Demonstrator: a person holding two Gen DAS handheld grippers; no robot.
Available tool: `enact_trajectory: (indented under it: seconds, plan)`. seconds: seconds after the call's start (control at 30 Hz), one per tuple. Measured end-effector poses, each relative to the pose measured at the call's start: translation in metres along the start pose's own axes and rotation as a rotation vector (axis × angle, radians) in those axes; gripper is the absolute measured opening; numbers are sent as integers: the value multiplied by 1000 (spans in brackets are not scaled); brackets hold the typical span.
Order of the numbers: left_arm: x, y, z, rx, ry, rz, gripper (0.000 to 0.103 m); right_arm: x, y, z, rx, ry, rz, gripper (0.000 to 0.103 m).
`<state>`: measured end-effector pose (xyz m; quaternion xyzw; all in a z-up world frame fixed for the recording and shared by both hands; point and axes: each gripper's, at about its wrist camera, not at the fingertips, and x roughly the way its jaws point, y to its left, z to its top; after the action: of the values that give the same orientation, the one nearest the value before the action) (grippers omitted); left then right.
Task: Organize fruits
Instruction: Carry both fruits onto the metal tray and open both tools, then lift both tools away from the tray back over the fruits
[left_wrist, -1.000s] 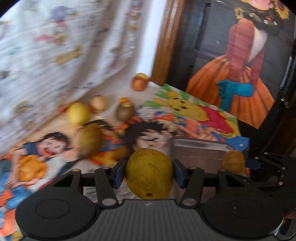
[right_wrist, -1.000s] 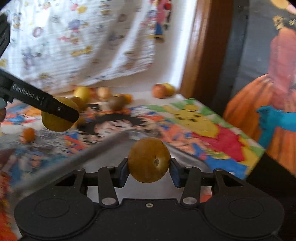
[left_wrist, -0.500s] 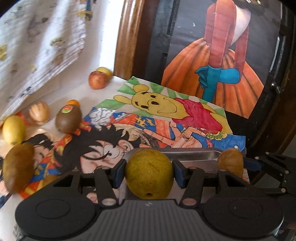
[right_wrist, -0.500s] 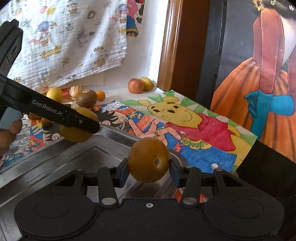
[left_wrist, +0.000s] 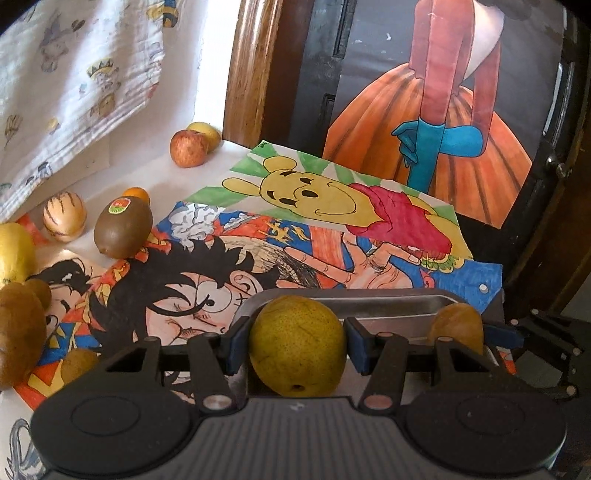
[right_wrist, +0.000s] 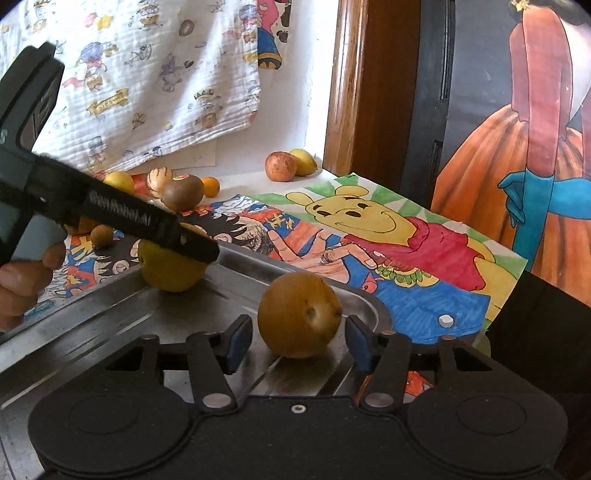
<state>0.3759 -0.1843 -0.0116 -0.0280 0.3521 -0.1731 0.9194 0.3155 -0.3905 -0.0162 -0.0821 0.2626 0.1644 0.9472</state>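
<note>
My left gripper (left_wrist: 297, 345) is shut on a yellow-green pear (left_wrist: 297, 343) over the near end of a steel tray (left_wrist: 388, 306); the same pear shows in the right wrist view (right_wrist: 171, 266) low at the tray's left edge. My right gripper (right_wrist: 299, 338) is open, its pads apart from a brown round fruit (right_wrist: 299, 314) that rests on the tray (right_wrist: 110, 332). That brown fruit also shows in the left wrist view (left_wrist: 458, 326).
Loose fruits lie at the table's back left: a kiwi with a sticker (left_wrist: 123, 230), a striped pale fruit (left_wrist: 64, 216), a small orange (left_wrist: 136, 194), an apple (left_wrist: 188, 147), a lemon (left_wrist: 14, 251). Cartoon drawings (left_wrist: 332, 206) cover the table. A cloth (right_wrist: 147, 74) hangs behind.
Both grippers moved down to the tray. My right gripper opened and let go of the brown fruit, which now sits on the tray. My left gripper still holds the pear.
</note>
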Motion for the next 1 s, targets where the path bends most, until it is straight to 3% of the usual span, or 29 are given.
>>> enact_trajectory:
  seconds: [0.13,0.23,0.47,0.53,0.73,1.0]
  plan:
    - [-14,2,3,-44,-50,2,83,-9,3,3,12,-3,0,68]
    - [-28,0,6,-48,-76,2,84,-24,6,8,24,-25,-7,76]
    - [-84,0,4,-80,-165,26,102,-78,24,17,53,-93,-20,98]
    - [-104,1,1,-80,-198,40,102,-96,33,19,58,-116,-23,102]
    - [-164,1,-20,-46,-262,70,103,-145,61,17,93,-159,-26,102]
    - [-224,11,-63,-87,-285,115,103,-191,110,0,119,-145,-28,102]
